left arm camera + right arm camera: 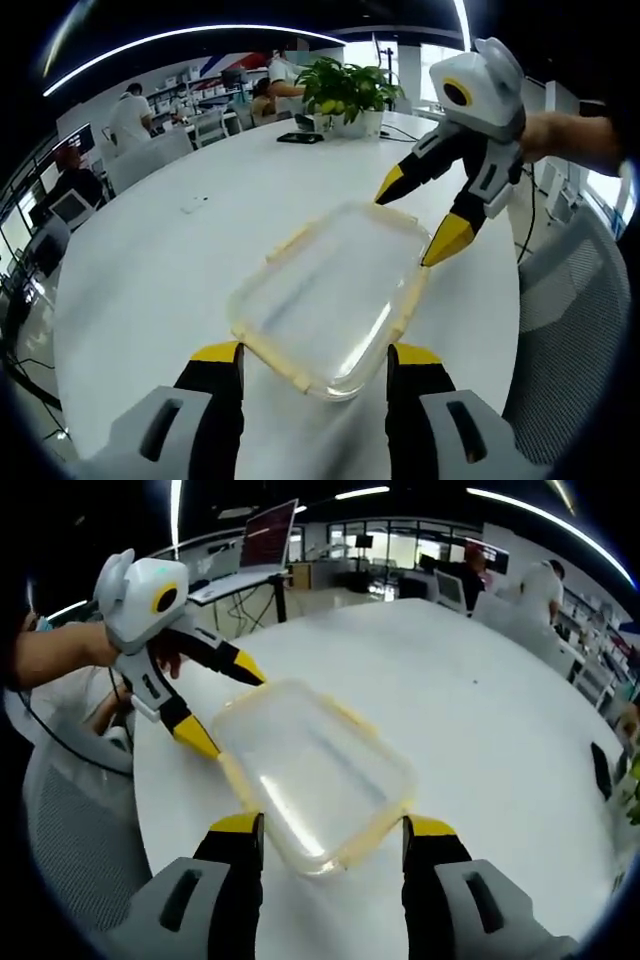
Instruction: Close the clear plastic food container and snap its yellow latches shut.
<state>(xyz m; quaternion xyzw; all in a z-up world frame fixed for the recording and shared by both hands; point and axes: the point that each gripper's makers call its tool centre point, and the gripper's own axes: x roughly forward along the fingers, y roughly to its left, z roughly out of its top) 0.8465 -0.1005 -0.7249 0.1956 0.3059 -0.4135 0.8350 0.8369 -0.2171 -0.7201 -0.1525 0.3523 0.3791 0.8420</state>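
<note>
With both grippers, left (315, 360) and right (333, 830), spread wide around the container (330, 295), I'd press its light, slippery, flexing lid at the latches (408, 300).

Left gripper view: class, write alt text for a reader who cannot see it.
A clear plastic food container with yellow latches lies on a round white table, between the open left tongs. The right tongs, open, reach its far edge; a potted plant stands behind.

White table (180, 270); potted plant (347, 92); phone (300, 138)
</note>
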